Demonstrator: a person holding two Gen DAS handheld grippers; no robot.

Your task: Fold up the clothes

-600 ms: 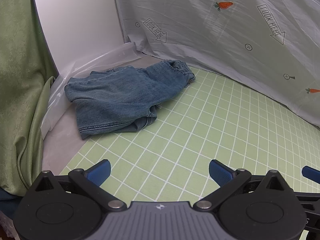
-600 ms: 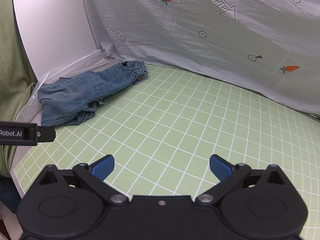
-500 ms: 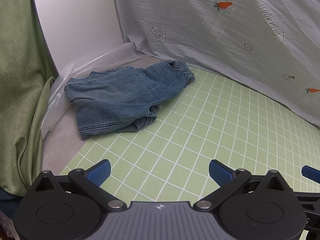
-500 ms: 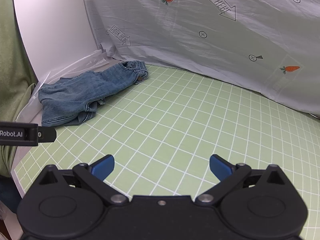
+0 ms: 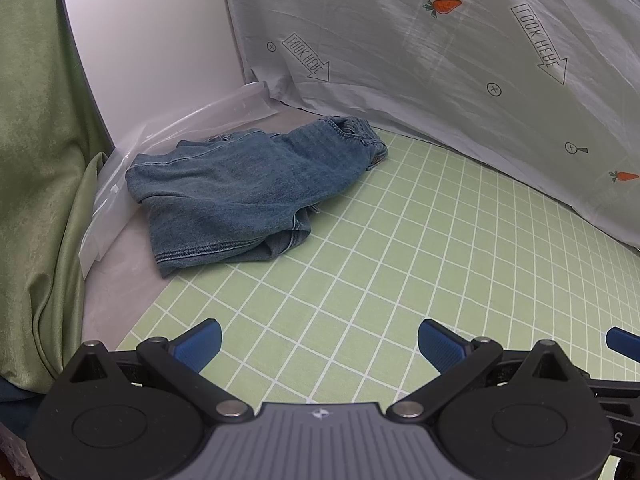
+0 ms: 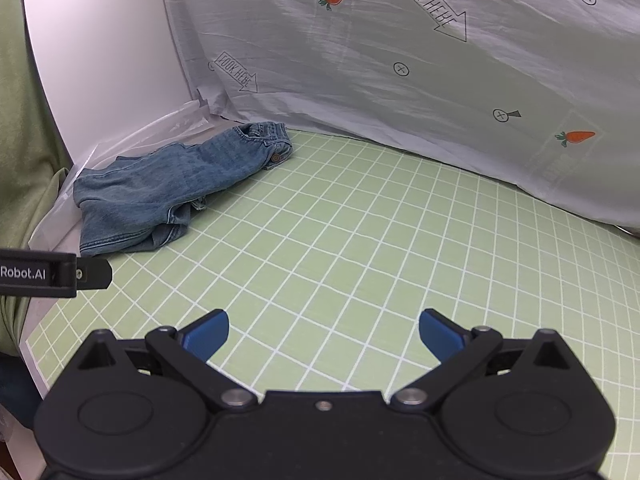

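A crumpled pair of blue jeans (image 5: 248,188) lies at the far left corner of the green grid mat (image 5: 400,260), partly off the mat on clear plastic. It also shows in the right wrist view (image 6: 172,188), with the waistband and button toward the back. My left gripper (image 5: 319,344) is open and empty, low over the mat, well short of the jeans. My right gripper (image 6: 323,334) is open and empty over the mat, to the right of the left gripper. A blue fingertip (image 5: 622,342) of the right gripper shows at the left wrist view's right edge.
A grey sheet (image 5: 440,60) printed with carrots and "LOOK HERE" arrows hangs behind the mat. A white panel (image 5: 152,48) stands at the back left, a green curtain (image 5: 36,160) at the left. Crinkled clear plastic (image 5: 120,184) lies beside the jeans.
Both views have shifted very slightly. The jeans lie as before and both grippers stay open.
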